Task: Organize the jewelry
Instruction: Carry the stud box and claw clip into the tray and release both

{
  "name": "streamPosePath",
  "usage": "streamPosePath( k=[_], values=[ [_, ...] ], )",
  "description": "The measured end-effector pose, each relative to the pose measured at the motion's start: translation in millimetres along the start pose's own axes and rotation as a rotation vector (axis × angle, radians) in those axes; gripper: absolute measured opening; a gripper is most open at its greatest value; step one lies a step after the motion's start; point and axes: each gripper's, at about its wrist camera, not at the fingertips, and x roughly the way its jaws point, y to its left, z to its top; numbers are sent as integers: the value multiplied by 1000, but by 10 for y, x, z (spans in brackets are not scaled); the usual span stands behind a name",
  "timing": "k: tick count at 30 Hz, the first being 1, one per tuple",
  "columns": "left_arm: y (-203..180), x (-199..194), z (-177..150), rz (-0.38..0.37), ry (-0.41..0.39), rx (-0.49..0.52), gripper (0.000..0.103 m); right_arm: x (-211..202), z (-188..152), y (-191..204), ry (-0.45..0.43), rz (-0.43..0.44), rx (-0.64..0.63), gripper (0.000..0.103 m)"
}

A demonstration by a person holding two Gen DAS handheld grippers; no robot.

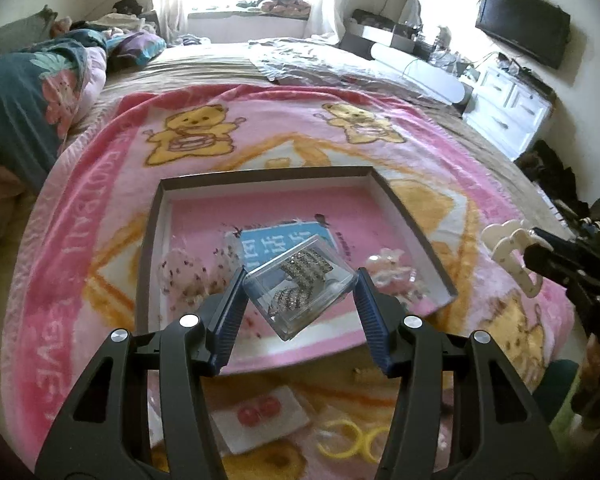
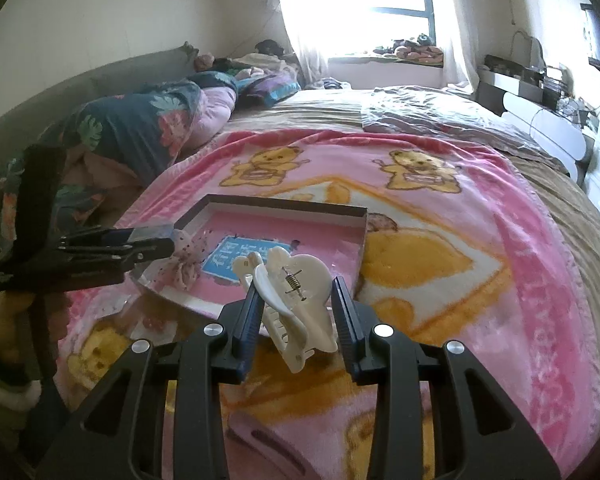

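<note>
The left gripper (image 1: 300, 288) has its jaws clamped on a small clear plastic case (image 1: 300, 294) with sparkly rhinestone jewelry inside, held tilted on a corner just above the near part of the shallow open box (image 1: 416, 220) that lies on the pink bear blanket (image 1: 80, 208) on the bed. The right gripper (image 2: 296, 308) has its jaws closed on a cream-white claw hair clip (image 2: 296, 292), its spring facing the camera, with the box just beyond the jaw tips. The case looks light, rigid and slick, so pressing on two flat opposite walls seems safest; held by its corners as now, it could twist or slip out. The clip is light and stiff too, but springy: squeezing its handle end would likely open the teeth, so the body near the hinge seems the better hold. The left wrist view shows what already lies in the box beyond its jaws, a speckled fabric bow (image 1: 188, 276) to the left, a pink frilly piece (image 1: 392, 272) to the right and a blue printed card (image 1: 276, 244) between, and, below the jaws, red earrings on a white card (image 1: 260, 414) and yellow rings (image 1: 348, 438) still on the blanket. The right wrist view shows instead the clip's spring and teeth, and the left gripper side-on at the box's left edge.
</note>
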Motion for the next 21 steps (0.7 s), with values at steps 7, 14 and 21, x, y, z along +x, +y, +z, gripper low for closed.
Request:
streamPosePath(
  k=[7,14,21],
  values=[
    [100,294,53,12,34,-5,45,291,204,-12,15,-4,0,33],
    [139,524,-25,-4,85,1,45,772,387,-26,74,3,3,33],
    [91,677,-96,-25,121,14,45,1367,359,-90,166,-43,23,33]
  ],
)
